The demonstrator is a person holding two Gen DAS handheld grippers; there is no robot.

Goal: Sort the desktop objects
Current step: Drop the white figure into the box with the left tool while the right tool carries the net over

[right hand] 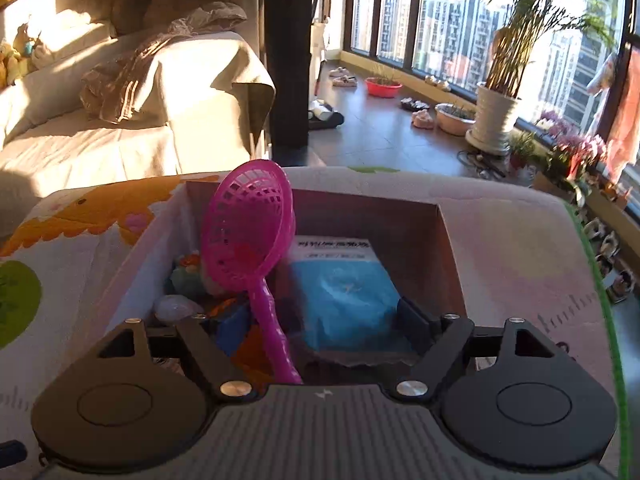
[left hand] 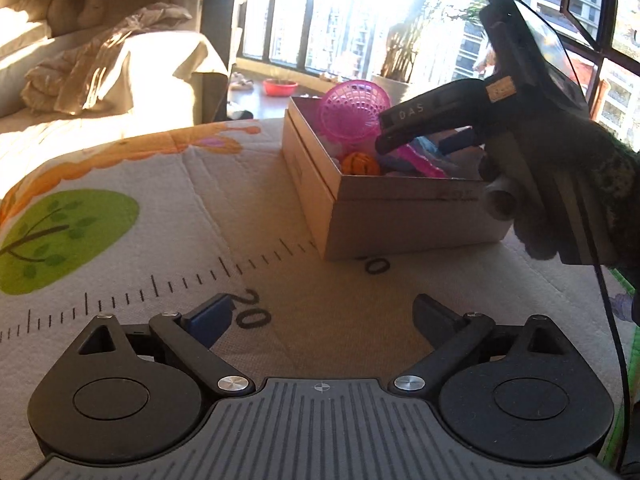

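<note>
A cardboard box (left hand: 384, 216) stands on the play mat (left hand: 160, 208). In it lie a pink plastic strainer (left hand: 354, 114), an orange toy (left hand: 360, 163) and other small things. In the right wrist view the box (right hand: 452, 240) holds the pink strainer (right hand: 248, 228), which leans upright, and a blue packet (right hand: 348, 300). My right gripper (right hand: 320, 320) is open over the box, with the strainer handle between its fingers but not gripped; it also shows in the left wrist view (left hand: 420, 128). My left gripper (left hand: 320, 316) is open and empty over the mat.
The mat has a printed ruler (left hand: 248, 312) and a green tree picture (left hand: 60, 232). A draped sofa (right hand: 120, 112) stands behind at the left. Potted plants (right hand: 496, 112), basins and slippers line the windows on the floor beyond the mat's far edge.
</note>
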